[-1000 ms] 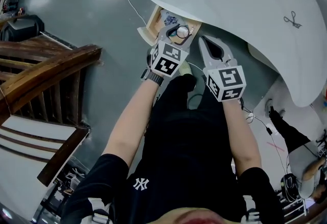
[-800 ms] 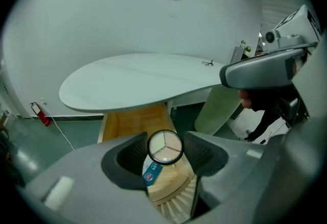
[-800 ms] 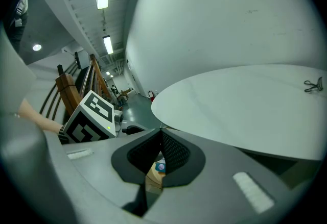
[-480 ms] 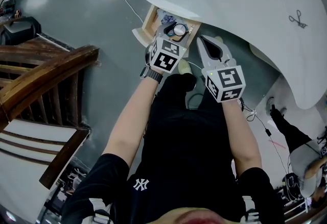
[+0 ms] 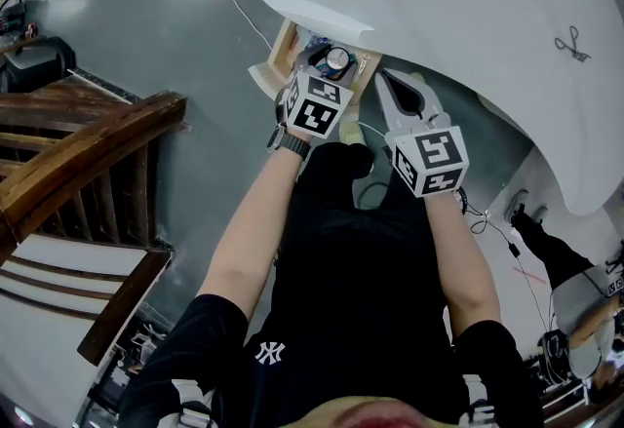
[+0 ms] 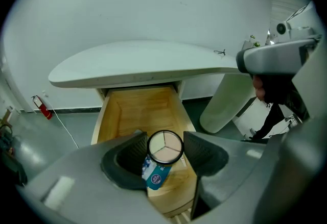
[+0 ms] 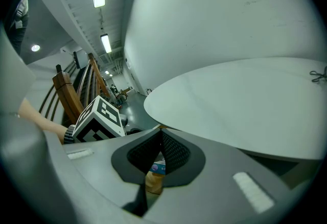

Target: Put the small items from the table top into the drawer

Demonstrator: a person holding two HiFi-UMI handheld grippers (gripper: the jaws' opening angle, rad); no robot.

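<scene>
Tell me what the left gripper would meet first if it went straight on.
Probably the blue packet on the floor of the open drawer, just beyond the round compact that the left gripper holds; depth is unclear.

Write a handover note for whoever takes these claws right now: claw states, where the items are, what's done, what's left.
Left claw: shut on the round compact, held over the open drawer.
Right claw: shut, empty, beside the left one.
Done: a blue packet already lies in the drawer.
Left: release the compact into the drawer, then probably fetch the small dark item on the table top.
</scene>
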